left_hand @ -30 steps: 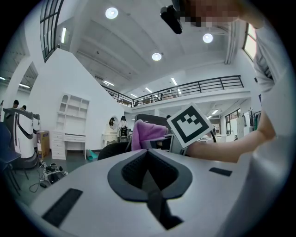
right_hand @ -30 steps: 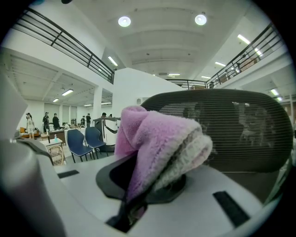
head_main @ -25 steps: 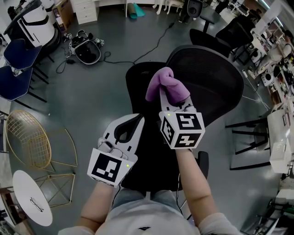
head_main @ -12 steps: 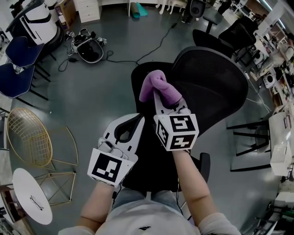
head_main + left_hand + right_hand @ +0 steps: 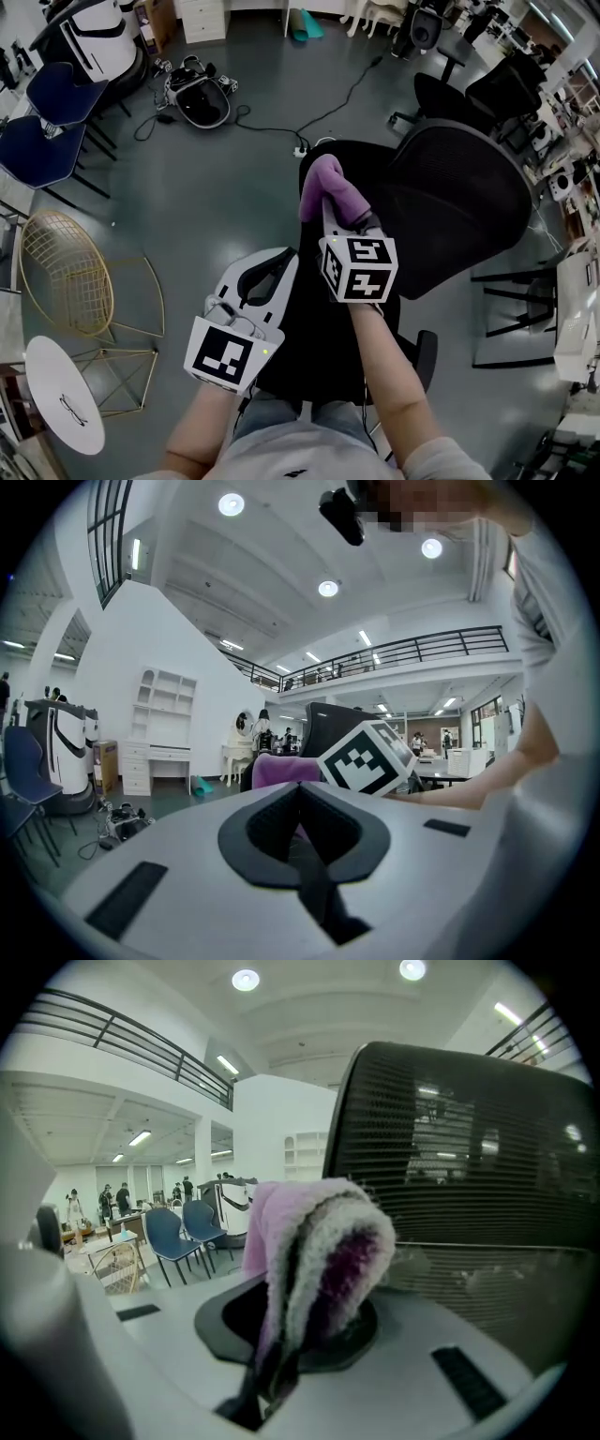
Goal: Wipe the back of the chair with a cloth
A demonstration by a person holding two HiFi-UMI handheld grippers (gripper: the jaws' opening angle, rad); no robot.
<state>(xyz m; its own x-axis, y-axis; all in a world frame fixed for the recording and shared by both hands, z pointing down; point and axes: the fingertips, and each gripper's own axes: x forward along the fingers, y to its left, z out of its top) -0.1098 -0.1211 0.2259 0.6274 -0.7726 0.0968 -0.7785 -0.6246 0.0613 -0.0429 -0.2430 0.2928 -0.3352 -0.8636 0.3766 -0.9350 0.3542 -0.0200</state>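
A black mesh office chair stands under my hands, its backrest (image 5: 459,202) to the right and its seat (image 5: 314,319) below the grippers. My right gripper (image 5: 335,208) is shut on a folded purple cloth (image 5: 327,187), held just left of the backrest's edge. In the right gripper view the cloth (image 5: 319,1260) rises from the right gripper (image 5: 295,1340), with the mesh backrest (image 5: 469,1147) close on the right, not touching. My left gripper (image 5: 279,258) hangs lower left, shut and holding nothing. The left gripper view shows the left gripper (image 5: 300,789) with the cloth (image 5: 274,770) beyond.
A gold wire chair (image 5: 66,277) and a small white round table (image 5: 61,403) stand at the left. Blue chairs (image 5: 42,122) sit far left. A black device (image 5: 200,98) and a cable (image 5: 347,89) lie on the grey floor. More black chairs (image 5: 469,89) are at the upper right.
The right gripper with the cloth has come off the backrest's front and now sits left of its edge. The left gripper has hardly moved.
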